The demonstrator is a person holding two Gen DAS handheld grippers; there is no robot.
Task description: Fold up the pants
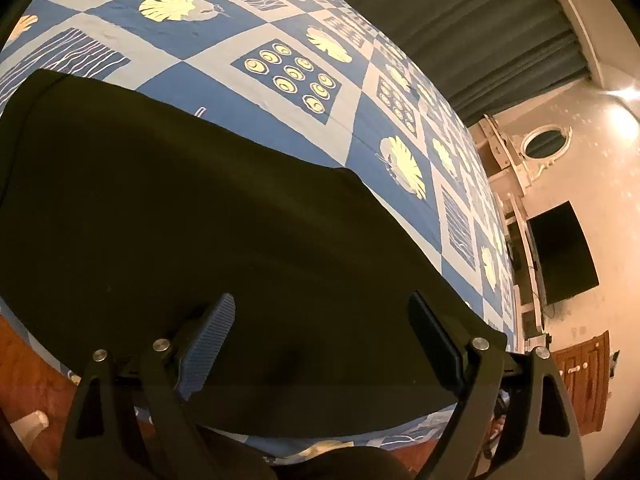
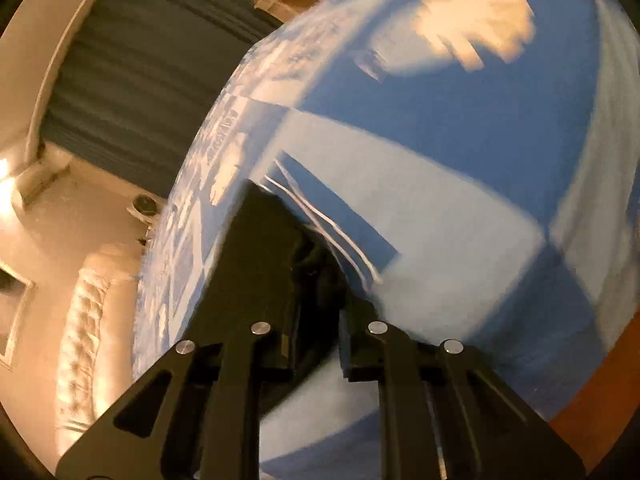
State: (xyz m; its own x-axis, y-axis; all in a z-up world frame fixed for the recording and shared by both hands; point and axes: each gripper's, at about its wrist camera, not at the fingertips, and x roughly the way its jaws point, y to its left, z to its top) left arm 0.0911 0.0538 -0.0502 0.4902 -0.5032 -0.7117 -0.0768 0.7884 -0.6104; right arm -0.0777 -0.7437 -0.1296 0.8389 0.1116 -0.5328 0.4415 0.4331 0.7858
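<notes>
The black pants (image 1: 180,208) lie spread flat on the blue patterned bed sheet (image 1: 224,56) and fill the lower left of the left wrist view. My left gripper (image 1: 320,320) is open, its two fingers wide apart just above the pants near their front edge. In the right wrist view my right gripper (image 2: 316,280) is shut on a bunch of the black pants fabric (image 2: 260,264), held over the sheet (image 2: 460,140). That view is blurred by motion.
Dark curtains (image 1: 460,20) hang behind the bed. A black TV (image 1: 560,252) and a wooden cabinet (image 1: 588,384) stand at the right wall. A cream tufted headboard or sofa (image 2: 88,340) shows at the left of the right wrist view. Reddish floor (image 1: 24,368) borders the bed.
</notes>
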